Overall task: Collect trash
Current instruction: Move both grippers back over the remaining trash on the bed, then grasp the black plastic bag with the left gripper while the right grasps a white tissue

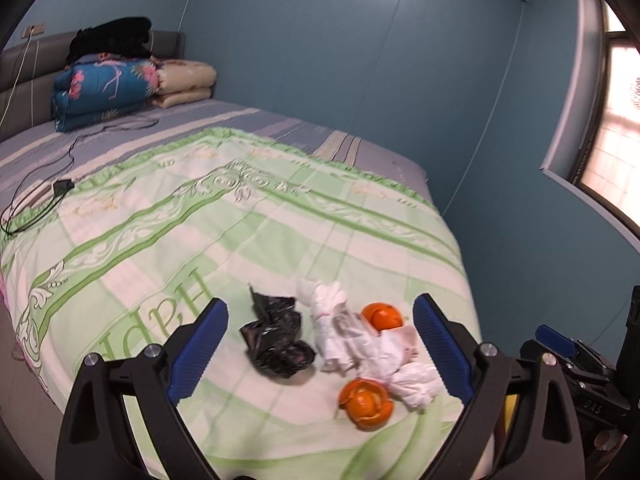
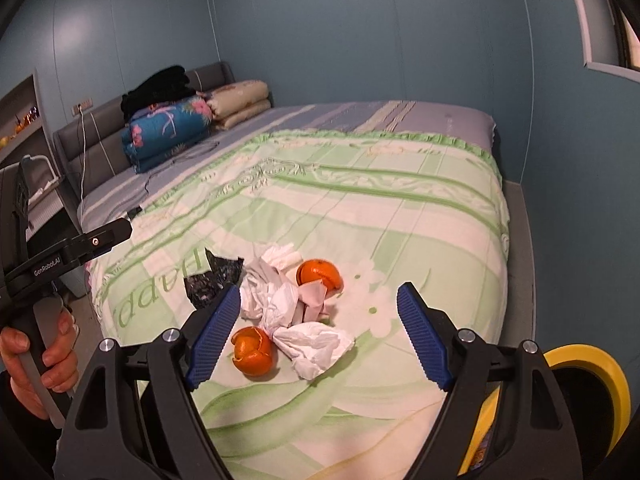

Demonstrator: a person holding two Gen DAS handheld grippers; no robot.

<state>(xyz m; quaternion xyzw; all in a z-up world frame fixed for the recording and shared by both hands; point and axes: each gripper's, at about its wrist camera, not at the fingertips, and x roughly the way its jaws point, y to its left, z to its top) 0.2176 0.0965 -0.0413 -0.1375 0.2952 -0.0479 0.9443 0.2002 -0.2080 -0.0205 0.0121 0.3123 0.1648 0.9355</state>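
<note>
1. Left wrist view: both grippers, left gripper (image 1: 320, 354) and right gripper (image 2: 320, 336), hover spread wide, holding nothing, over trash near the bed (image 1: 248, 216) foot edge.
2. Crumpled tissues (image 2: 280, 300): light, soft; pinch a bunched fold.
3. Black plastic bag (image 1: 276, 338): flimsy, slippery.
4. Orange peels (image 2: 253, 351): curled, brittle; grip across the rim.

Quilt (image 2: 420, 216): green/white stripes w/ scrollwork, green lettering. Peels (image 2: 253, 350) orange. Tissues (image 2: 316, 344) white. Bag (image 1: 276, 336) black, glossy. Pads (image 2: 424, 340) blue, ribbed. Bin (image 2: 588, 364) yellow rim. Walls (image 1: 320, 40) teal. Blanket (image 1: 104, 88) blue, pink flamingos.
</note>
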